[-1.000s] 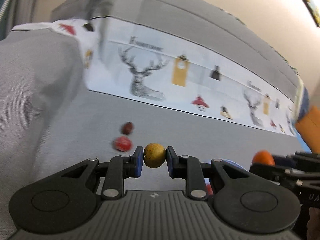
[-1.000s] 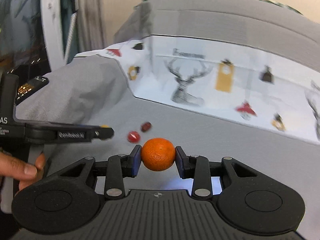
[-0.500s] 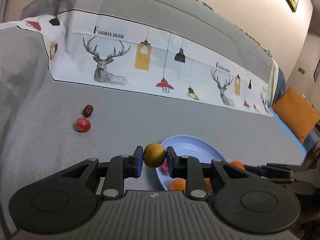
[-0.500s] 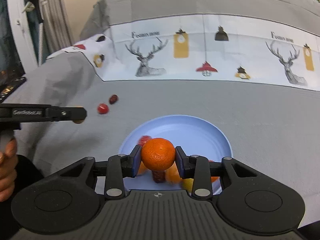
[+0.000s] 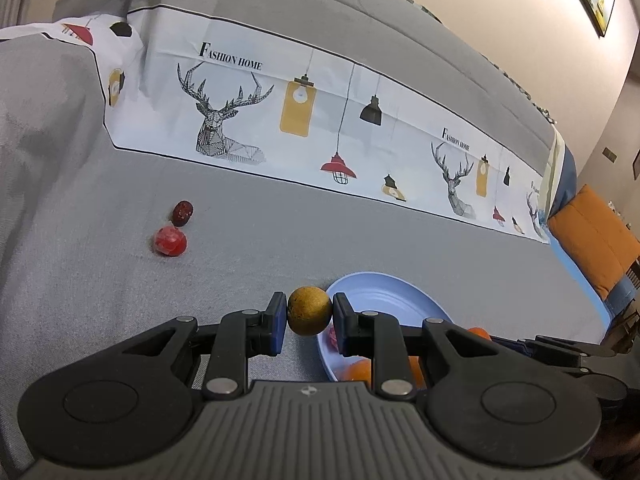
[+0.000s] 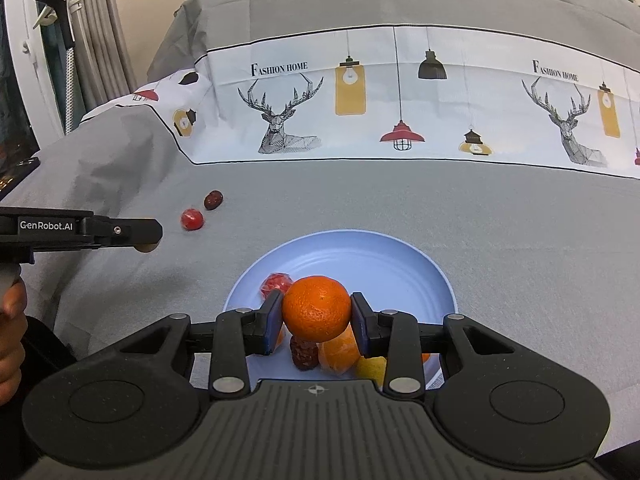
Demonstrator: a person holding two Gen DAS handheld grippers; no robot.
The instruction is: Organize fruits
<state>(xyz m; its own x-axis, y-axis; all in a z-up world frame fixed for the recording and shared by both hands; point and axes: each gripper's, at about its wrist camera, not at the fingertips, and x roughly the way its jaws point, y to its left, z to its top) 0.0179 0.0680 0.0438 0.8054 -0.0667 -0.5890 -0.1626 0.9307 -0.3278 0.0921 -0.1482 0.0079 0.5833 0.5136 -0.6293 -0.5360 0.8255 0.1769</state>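
Left gripper (image 5: 309, 317), black plastic with blue pads, pinching a round, dull yellow-brown fruit (image 5: 309, 310) with a matte, slightly speckled skin, held over grey cloth just beside the left rim of the plate. Right gripper (image 6: 316, 317), same build, clamped on one round mandarin (image 6: 316, 308) with dimpled glossy orange peel, held above the near part of the plate. Pale blue plate (image 6: 360, 256), round, smooth, with a shallow raised rim, resting on a grey woven bed cover (image 6: 520, 240). On the plate, partly hidden behind the right gripper: one red, faceted-looking fruit (image 6: 275, 282) at the left, one dark wrinkled date-like fruit (image 6: 304, 354), one orange wedge-shaped piece (image 6: 340, 350) and one yellow fruit (image 6: 370, 368); further pieces behind the fingers impossible to count. Off the plate, well to its left on the cover: two loose fruits touching or nearly so, one shiny red round one (image 5: 169, 241) and one small dark red oval one (image 5: 183, 213) just behind it. Behind these, a white printed band (image 5: 320, 120) of smooth fabric with line-drawn deer heads, hanging lamps and the words "Fashion Home". Orange cushion (image 5: 592, 240) at the far right of the left view. Part of a hand (image 6: 10, 332) at the left edge of the right view.
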